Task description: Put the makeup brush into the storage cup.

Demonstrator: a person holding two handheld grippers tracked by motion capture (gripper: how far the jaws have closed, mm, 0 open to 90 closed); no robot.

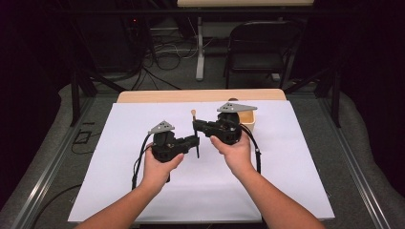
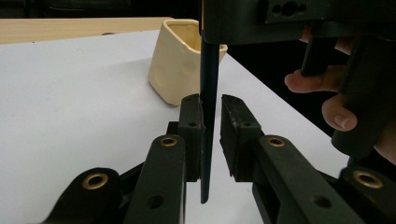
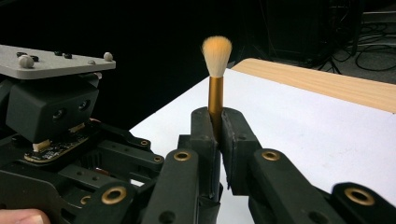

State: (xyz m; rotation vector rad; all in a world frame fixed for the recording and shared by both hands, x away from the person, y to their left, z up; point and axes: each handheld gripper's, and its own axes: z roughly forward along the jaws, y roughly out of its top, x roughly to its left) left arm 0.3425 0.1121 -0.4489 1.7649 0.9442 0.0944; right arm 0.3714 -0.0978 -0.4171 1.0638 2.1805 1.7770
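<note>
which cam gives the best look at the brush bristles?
Right gripper view: the brush stands upright in the right tongs, bristle tuft sharp. High view shows a tiny tip; left gripper view shows its dark handle.

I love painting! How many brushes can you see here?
1. The brush stands upright, bristles up, clamped in the right gripper above the white sheet; its dark handle hangs down between the left gripper's open jaws. None shows in the cream cup.

place: lab | signs: floor cables (image 1: pixel 165 52), black drapes, metal frame (recording rig)
</note>
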